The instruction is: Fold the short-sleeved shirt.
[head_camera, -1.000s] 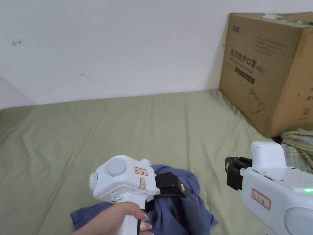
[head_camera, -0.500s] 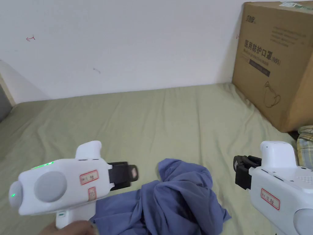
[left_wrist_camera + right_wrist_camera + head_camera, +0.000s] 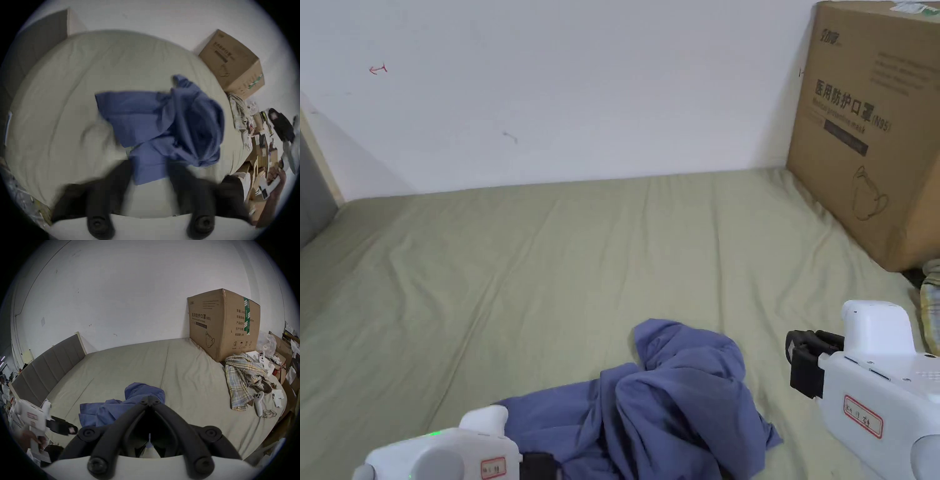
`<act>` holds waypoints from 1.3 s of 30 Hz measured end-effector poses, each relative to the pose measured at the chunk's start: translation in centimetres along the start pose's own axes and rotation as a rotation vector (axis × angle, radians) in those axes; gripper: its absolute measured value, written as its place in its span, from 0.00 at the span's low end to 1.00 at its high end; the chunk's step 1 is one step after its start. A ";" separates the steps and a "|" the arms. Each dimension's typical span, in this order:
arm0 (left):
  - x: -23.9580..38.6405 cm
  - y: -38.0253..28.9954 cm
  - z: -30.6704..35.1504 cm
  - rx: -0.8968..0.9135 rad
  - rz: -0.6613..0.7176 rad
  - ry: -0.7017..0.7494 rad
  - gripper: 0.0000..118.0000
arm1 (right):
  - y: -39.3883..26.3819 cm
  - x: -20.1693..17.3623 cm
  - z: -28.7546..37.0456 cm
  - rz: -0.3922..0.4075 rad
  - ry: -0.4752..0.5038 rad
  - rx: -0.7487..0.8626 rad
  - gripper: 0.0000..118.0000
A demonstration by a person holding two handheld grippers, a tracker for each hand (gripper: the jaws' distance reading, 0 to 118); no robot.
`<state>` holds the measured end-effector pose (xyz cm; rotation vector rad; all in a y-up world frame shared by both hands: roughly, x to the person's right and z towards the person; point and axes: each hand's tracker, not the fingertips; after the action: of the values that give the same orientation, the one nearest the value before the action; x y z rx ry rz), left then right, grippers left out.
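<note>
The blue short-sleeved shirt (image 3: 675, 400) lies crumpled in a heap on the green bed sheet (image 3: 581, 262), near the front edge. My left gripper (image 3: 540, 465) is low at the near left, just left of the shirt. In the left gripper view (image 3: 149, 164) its blurred jaws stand wide apart, with a flap of the shirt (image 3: 178, 121) seen beyond them. My right gripper (image 3: 797, 365) hovers to the right of the heap, apart from it. Its jaws meet at the tip (image 3: 149, 398) with nothing between them, and the shirt (image 3: 113, 410) lies behind.
A large cardboard box (image 3: 875, 125) stands at the back right against the wall. A plaid garment (image 3: 240, 379) and white controllers (image 3: 259, 402) lie in front of it on the right. A grey headboard (image 3: 48, 363) bounds the left. Open sheet stretches behind the shirt.
My left gripper has come off the shirt, swung left and dropped toward the near edge. The shirt stays in its heap. The right gripper has held about the same place.
</note>
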<state>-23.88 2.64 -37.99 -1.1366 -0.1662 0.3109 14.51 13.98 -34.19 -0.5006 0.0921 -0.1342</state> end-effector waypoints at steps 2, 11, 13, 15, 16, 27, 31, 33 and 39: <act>-0.3 -0.6 -2.4 -0.031 0.000 0.007 0.97 | -0.1 0.3 0.1 -0.001 -0.005 -0.007 0.00; 3.0 -2.5 -5.0 -0.024 -0.224 0.170 0.52 | -0.6 2.4 -1.9 0.004 -0.049 -0.059 0.00; 3.2 -2.8 -3.5 0.014 -0.246 0.092 0.02 | -0.9 3.2 -3.1 -0.001 -0.065 -0.096 0.00; 2.3 -2.9 -2.2 0.046 -0.199 0.007 0.03 | -1.4 4.1 -4.7 -0.014 -0.075 -0.152 0.00; 1.4 -3.1 -1.3 0.077 -0.138 -0.047 0.03 | -1.7 4.6 -5.8 -0.017 -0.071 -0.192 0.00; -4.8 -0.8 3.6 0.183 -0.027 0.049 0.03 | -5.7 8.8 -16.1 -0.134 0.028 -0.583 0.71; -6.7 -0.4 2.9 0.172 0.042 0.063 0.03 | -6.8 8.1 -18.8 -0.033 -0.047 -0.703 0.70; -7.0 -0.3 2.4 0.164 0.050 0.072 0.03 | -7.4 7.1 -19.2 0.043 -0.033 -0.743 0.68; -6.3 -0.5 2.1 0.156 0.025 0.087 0.03 | -6.6 3.7 -17.4 0.155 0.096 -0.684 0.04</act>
<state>-30.40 2.21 -36.50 -0.9965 -0.0504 0.2914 15.39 -0.51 -46.46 -1.1663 0.2747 0.0314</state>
